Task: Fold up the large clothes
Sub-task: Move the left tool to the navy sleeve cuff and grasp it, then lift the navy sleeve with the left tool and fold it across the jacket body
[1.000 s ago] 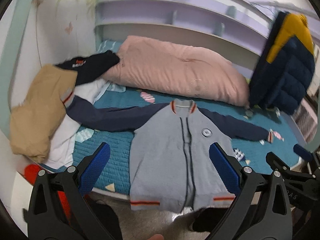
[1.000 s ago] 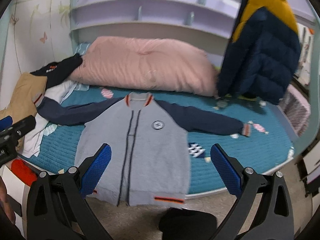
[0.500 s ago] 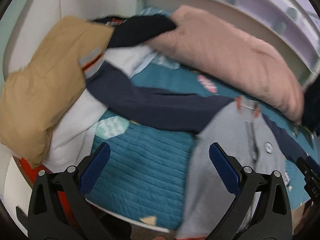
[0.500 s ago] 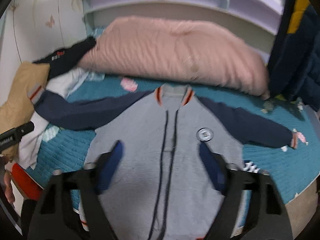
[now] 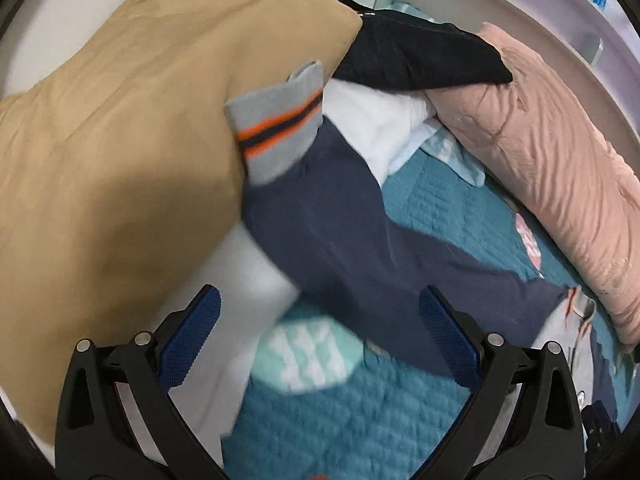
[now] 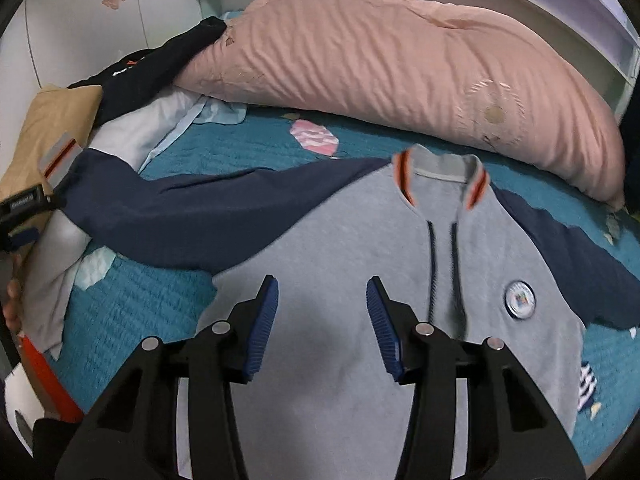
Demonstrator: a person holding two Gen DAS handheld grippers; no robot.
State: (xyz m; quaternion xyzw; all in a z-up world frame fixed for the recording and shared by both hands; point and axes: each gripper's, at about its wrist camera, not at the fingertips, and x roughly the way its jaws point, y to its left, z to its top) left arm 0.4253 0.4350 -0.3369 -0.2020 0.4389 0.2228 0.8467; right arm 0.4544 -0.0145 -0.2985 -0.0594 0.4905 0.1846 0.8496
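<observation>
A grey jacket [image 6: 360, 280] with navy sleeves lies spread face up on a teal bedspread [image 6: 168, 304]. Its left sleeve [image 5: 352, 232] runs out to a grey cuff with orange and navy stripes [image 5: 280, 128], which rests on a tan garment [image 5: 112, 140]. My left gripper [image 5: 316, 316] is open and empty, just above that sleeve, short of the cuff. My right gripper [image 6: 320, 312] is open, jaws partly narrowed, empty, low over the jacket's grey chest left of the zip. The left gripper's body [image 6: 20, 208] shows at the left edge of the right wrist view.
A long pink pillow [image 6: 400, 60] lies along the back of the bed. A black garment [image 5: 420, 60] and white cloth [image 5: 372, 120] are heaped with the tan garment at the bed's left end. A lilac shelf unit [image 5: 560, 12] stands behind the bed.
Both grippers moved forward and down toward the bed. The left swung left to the sleeve and cuff. The right closed in on the chest and its jaws narrowed.
</observation>
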